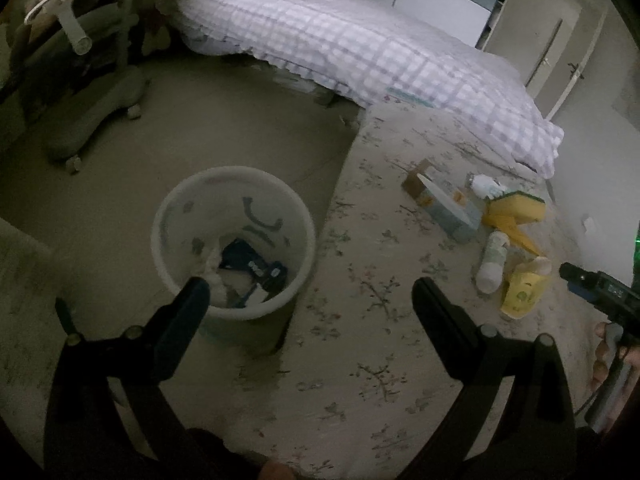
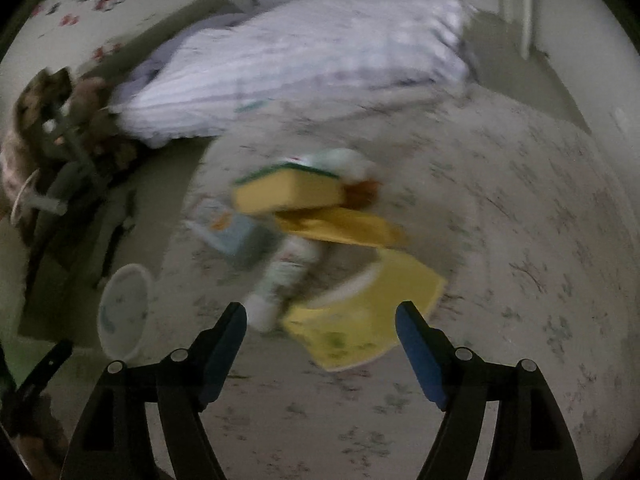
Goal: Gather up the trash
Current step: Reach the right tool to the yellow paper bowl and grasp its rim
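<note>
A white waste bin (image 1: pixel 176 204) stands on the floor beside the bed and holds a dark blue wrapper (image 1: pixel 256 266) and crumpled paper. My left gripper (image 1: pixel 312 292) is open and empty, above the bin's near rim and the bed edge. Trash lies on the floral bedsheet: a yellow packet (image 2: pixel 360 320), a white bottle (image 2: pixel 284 276), a yellow sponge (image 2: pixel 288 192), a pale blue carton (image 2: pixel 232 232). The same pile shows in the left wrist view (image 1: pixel 496 236). My right gripper (image 2: pixel 320 324) is open and empty, just short of the yellow packet. The right wrist view is blurred.
A lilac checked duvet (image 1: pixel 360 44) covers the far part of the bed. A grey wheeled chair base (image 1: pixel 92 112) stands on the floor at left. The bin also shows in the right wrist view (image 2: pixel 120 312). A door (image 1: pixel 548 48) is at the back right.
</note>
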